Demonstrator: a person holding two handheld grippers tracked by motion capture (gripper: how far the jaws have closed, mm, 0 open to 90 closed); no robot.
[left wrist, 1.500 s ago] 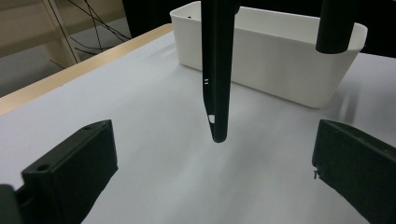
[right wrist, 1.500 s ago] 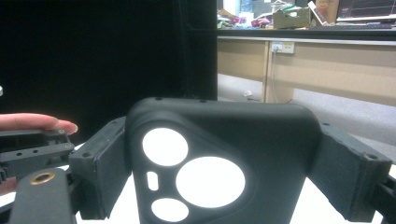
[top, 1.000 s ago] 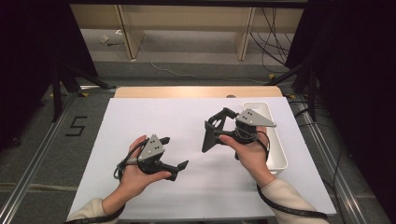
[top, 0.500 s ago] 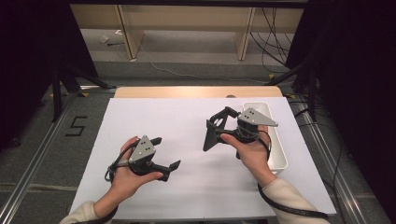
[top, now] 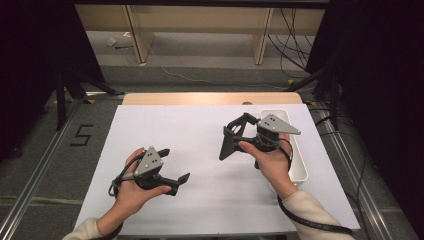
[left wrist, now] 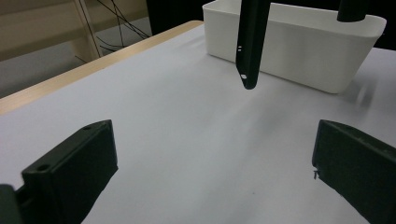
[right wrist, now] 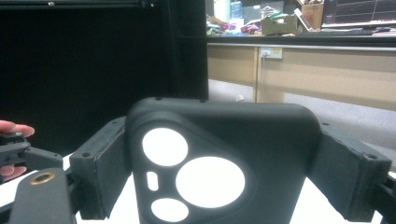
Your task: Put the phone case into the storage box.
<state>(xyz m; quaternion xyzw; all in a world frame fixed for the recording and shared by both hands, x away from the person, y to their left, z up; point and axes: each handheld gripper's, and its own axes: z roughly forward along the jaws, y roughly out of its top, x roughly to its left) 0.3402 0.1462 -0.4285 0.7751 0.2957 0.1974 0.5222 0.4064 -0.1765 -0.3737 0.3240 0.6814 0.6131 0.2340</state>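
Your right claw [right wrist: 224, 182] gripped a black phone case [right wrist: 219, 158] whose camera cut-outs the right gripper view alone revealed, while the left gripper view showed your left claw [left wrist: 210, 182] open and empty, the case's edge hanging ahead before the white bin [left wrist: 299, 51].

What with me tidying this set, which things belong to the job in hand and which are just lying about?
In the job:
- black phone case, clamped in the right gripper jaws
- left gripper, open, empty
- white bin, probably

Lying about:
- floor scraps
- cables
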